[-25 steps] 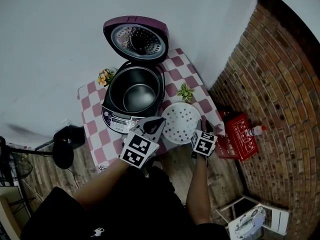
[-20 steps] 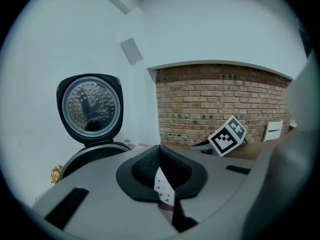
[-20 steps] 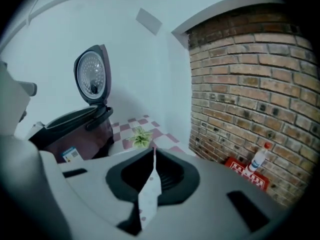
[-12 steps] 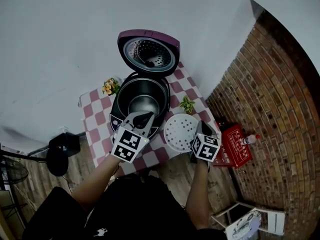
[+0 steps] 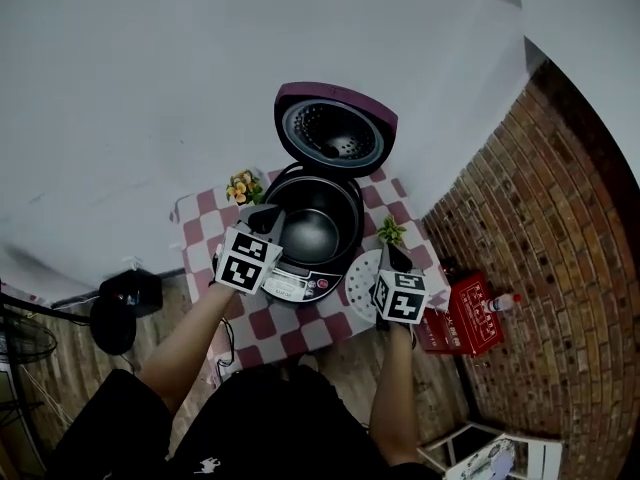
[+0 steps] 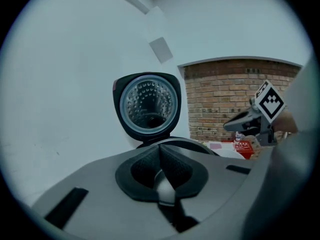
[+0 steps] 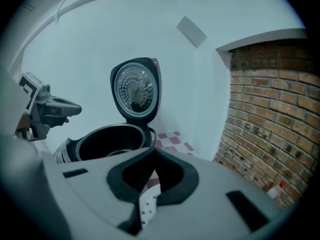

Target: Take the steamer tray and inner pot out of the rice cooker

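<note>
Head view: seeing the left gripper (image 5: 268, 218) near at the left, clenching on nothing close by the left side of the rice cooker (image 5: 300, 286). Seeing the right gripper (image 5: 390, 252) at the right, likewise pinching shut and empty, hanging over the steamer tray (image 5: 360, 278) lying on the checked table (image 5: 200, 243). Finding the inner pot (image 5: 312, 233) sitting inside the cooker further off, and, beyond it, the lid (image 5: 335, 133) standing open.

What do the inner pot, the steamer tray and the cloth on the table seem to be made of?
Inner pot: probably metal with a dark, slightly glossy coating; its floor catches the light.
Steamer tray: likely white plastic with a matt look, dotted with small holes.
Cloth: red-and-white checked, perhaps fabric or vinyl; it is too small to tell which.
</note>
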